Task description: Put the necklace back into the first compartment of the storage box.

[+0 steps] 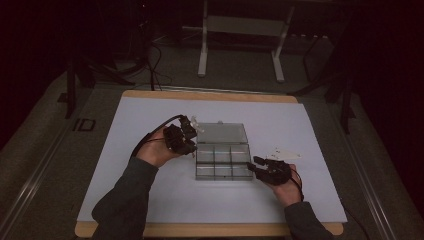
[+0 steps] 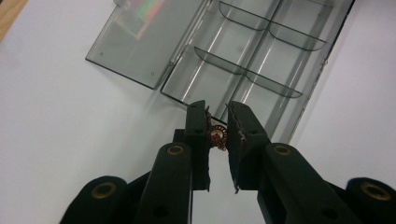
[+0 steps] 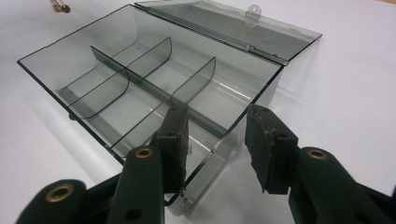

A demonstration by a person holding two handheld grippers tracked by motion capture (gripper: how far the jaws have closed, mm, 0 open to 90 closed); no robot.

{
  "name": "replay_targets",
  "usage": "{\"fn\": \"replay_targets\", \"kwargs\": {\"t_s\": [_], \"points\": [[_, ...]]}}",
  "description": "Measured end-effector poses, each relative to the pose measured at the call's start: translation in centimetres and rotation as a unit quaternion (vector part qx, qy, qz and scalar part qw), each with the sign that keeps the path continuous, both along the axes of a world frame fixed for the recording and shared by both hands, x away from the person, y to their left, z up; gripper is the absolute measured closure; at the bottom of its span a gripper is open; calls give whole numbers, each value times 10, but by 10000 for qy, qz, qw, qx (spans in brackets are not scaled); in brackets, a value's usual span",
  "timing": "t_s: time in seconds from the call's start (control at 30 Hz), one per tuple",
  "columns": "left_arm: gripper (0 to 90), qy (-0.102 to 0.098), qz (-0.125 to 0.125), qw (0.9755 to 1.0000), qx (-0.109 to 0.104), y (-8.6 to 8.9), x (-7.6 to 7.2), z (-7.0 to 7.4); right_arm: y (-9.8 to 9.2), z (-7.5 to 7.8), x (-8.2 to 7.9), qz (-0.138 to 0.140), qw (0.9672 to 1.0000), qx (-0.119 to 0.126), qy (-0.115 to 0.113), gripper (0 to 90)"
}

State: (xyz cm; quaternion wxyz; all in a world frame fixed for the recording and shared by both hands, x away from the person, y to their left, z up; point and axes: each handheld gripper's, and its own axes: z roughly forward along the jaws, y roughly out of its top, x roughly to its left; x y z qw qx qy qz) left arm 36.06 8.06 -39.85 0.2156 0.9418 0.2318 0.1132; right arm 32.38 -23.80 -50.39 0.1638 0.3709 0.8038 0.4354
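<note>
You had the small ornament (image 2: 217, 136) clenched between your left gripper (image 2: 217, 122) pads, undelivered above the empty box (image 2: 261, 60); your right gripper (image 3: 217, 125) straddled its corner, unclenched.

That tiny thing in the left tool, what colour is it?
Red and gold trinket, best seen in the left gripper view.

Smoky grey clear box (image 1: 222, 156), red-and-gold trinket (image 2: 217, 136), white table (image 1: 150, 200), black hand-held grippers
</note>
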Motion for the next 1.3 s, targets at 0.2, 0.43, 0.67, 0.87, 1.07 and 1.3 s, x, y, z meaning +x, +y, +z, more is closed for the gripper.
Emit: {"fn": "replay_targets", "kwargs": {"t_s": [0.2, 0.43, 0.67, 0.87, 1.07, 1.3], "points": [[795, -6, 15, 10000, -38, -4, 2, -2, 0, 0, 0, 9, 10000, -8, 12, 597], [795, 14, -32, 10000, -40, -8, 4, -2, 0, 0, 0, 4, 10000, 1, 18, 597], [795, -22, -77, 10000, -1, -16, 7, -1, 0, -1, 0, 14, 10000, -5, 24, 597], [795, -23, -117, 9999, 18, -23, 9, -1, 0, 0, 0, 4, 10000, 11, 21, 596], [794, 15, -140, 9999, 75, -28, 13, -3, 0, 0, 0, 11, 10000, 3, 16, 596], [794, 62, -147, 9998, 115, -34, 16, -8, 0, 0, 0, 5, 10000, 8, 16, 596]]}}
